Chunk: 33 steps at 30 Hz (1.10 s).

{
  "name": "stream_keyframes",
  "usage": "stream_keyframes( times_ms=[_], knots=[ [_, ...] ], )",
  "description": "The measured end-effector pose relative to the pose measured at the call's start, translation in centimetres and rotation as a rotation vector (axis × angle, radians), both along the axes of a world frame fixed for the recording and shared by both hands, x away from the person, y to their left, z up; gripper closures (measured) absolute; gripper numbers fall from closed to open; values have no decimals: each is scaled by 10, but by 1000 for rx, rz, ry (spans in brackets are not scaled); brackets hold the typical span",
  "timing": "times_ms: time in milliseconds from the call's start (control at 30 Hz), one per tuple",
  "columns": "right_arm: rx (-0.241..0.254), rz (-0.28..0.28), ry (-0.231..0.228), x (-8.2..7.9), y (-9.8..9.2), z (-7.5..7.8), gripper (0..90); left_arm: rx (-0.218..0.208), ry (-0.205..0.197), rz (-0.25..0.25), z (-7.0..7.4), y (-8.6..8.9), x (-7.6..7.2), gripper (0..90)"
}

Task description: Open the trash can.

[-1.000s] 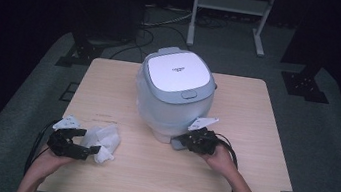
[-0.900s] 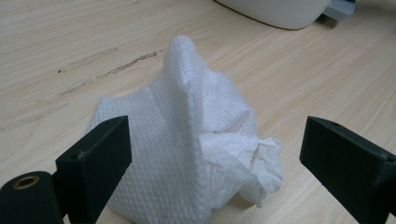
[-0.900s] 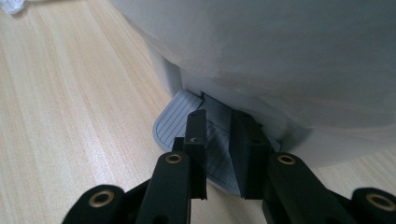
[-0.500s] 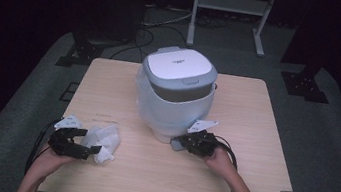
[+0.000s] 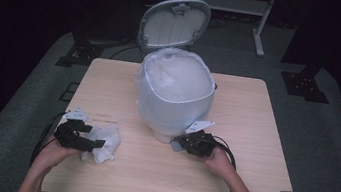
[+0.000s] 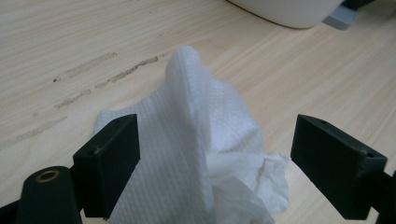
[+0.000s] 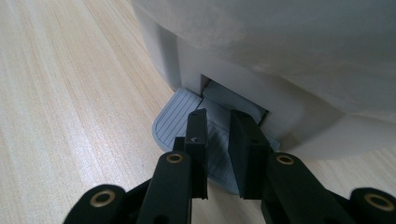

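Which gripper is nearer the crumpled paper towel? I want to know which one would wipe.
Left. The left gripper has its jaws, just closing a little, apart on either side of the paper towel. The right gripper is across the table, at the pedal-bin's base.

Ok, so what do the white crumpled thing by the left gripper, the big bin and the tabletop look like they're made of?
Crumpled sheet: looks like paper towel, matte white, with a fine embossed dot texture and soft creases.
Bin: probably plastic, smooth pale grey-white shell; a thin translucent film, likely a plastic bag, lines its mouth.
Pedal: grey and ribbed, probably plastic.
Tabletop: light wood or wood-look laminate, with straight grain lines and a matte finish.
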State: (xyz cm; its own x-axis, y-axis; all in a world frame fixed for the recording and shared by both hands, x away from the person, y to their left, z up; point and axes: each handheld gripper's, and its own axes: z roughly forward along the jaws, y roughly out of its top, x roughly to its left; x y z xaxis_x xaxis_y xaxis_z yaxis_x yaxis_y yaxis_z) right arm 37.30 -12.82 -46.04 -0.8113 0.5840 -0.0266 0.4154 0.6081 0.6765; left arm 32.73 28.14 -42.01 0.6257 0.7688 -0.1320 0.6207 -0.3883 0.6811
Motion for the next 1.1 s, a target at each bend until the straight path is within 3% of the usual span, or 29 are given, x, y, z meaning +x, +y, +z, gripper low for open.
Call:
stream_keyframes(
  times_ms=[233, 433, 633, 667, 733, 867, 967, 1100],
  knots=[
    [-2, 4, -12, 0, 0, 0, 770, 24, 76, 16, -4, -2, 19, 229],
    [-1, 7, -14, 0, 0, 0, 770, 25, 111, 20, -9, -4, 29, 272],
    [-3, 6, -14, 0, 0, 0, 770, 31, 138, -19, -16, -7, 35, 428],
    [-3, 6, -14, 0, 0, 0, 770, 31, 138, -19, -16, -7, 35, 498],
    [-3, 8, -15, 0, 0, 0, 770, 39, 130, -31, -16, -7, 35, 531],
    [-3, 7, -11, 0, 0, 0, 770, 58, 101, -64, -15, -8, 33, 723],
    [-1, 9, -14, 0, 0, 0, 770, 71, 60, -58, -11, -5, 31, 843],
    [0, 9, -14, 0, 0, -1, 770, 67, 42, -63, -6, -2, 29, 879]
  ],
)
